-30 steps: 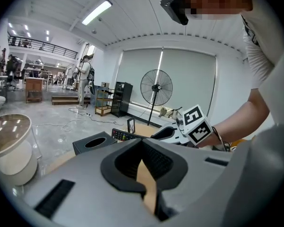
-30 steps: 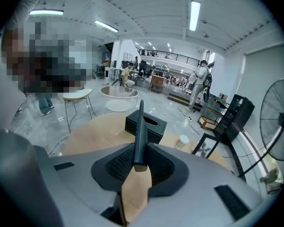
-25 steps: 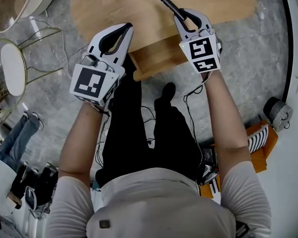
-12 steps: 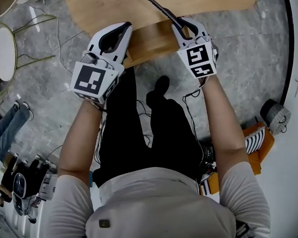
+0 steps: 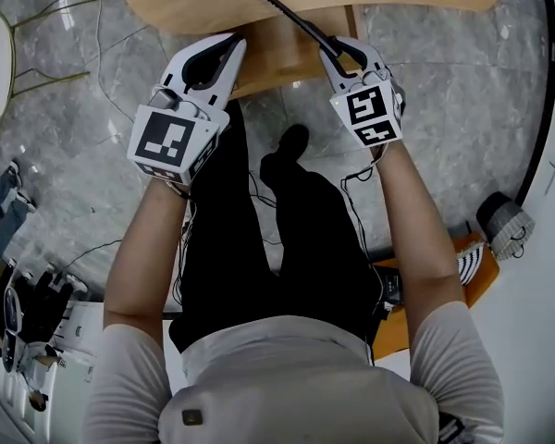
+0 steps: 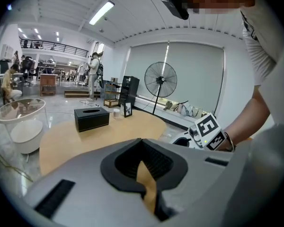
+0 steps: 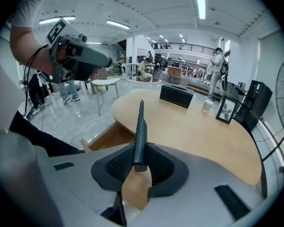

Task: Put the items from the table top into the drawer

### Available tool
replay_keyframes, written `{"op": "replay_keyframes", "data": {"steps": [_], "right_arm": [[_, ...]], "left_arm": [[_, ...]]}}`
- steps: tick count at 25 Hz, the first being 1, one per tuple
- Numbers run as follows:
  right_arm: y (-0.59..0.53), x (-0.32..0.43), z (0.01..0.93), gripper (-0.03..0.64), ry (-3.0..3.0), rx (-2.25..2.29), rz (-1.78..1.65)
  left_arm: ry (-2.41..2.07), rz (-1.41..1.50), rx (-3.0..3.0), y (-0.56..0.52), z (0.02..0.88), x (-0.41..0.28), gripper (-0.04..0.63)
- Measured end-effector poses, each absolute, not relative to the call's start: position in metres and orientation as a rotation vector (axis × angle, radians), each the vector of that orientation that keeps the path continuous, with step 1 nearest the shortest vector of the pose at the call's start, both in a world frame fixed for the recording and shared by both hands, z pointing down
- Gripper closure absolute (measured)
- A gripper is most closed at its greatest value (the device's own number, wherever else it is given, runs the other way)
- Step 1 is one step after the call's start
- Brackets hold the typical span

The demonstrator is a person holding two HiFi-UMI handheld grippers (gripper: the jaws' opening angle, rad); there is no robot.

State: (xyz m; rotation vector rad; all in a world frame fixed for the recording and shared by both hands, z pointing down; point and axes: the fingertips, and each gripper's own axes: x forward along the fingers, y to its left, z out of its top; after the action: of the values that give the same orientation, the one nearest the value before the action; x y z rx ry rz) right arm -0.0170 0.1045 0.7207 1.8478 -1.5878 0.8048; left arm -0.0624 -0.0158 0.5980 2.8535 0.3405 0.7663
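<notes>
Right tool [image 5: 340, 52] is clamped on one end of the long black stick [image 5: 301, 21]. We reckon that's so the rest pokes out ahead, over the table [image 5: 194, 3] edge and the open drawer [image 5: 277, 63] just below it, ready to go down in. Left tool [image 5: 231, 49] is closed on nothing, parked by the drawer's left side, out of the way. Tissue box [image 7: 176, 96] and photo frame [image 7: 225, 111] sit further back on the table, waiting their turn.

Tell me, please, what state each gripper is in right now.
Left gripper: jaws closed, nothing held.
Right gripper: jaws closed on a slim black tool.
</notes>
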Motion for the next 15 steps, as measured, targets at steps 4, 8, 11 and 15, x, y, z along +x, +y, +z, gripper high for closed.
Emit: {"op": "replay_keyframes", "data": {"steps": [4, 8, 11, 15], "right_arm": [[0.11, -0.031, 0.74, 0.52, -1.632, 1.793, 0.806], [0.118, -0.047, 0.754, 0.52, -1.689, 1.738, 0.786], [0.127, -0.055, 0.768, 0.52, -1.687, 1.688, 0.794], [0.127, -0.065, 0.787, 0.52, -1.688, 1.64, 0.816]], "left_arm": [[0.31, 0.775, 2.854, -0.013, 0.611, -0.07, 0.586], [0.274, 0.777, 2.846, -0.006, 0.62, -0.081, 0.586], [0.26, 0.788, 2.84, -0.004, 0.631, -0.09, 0.586], [0.246, 0.812, 2.828, -0.008, 0.645, -0.104, 0.586]]}}
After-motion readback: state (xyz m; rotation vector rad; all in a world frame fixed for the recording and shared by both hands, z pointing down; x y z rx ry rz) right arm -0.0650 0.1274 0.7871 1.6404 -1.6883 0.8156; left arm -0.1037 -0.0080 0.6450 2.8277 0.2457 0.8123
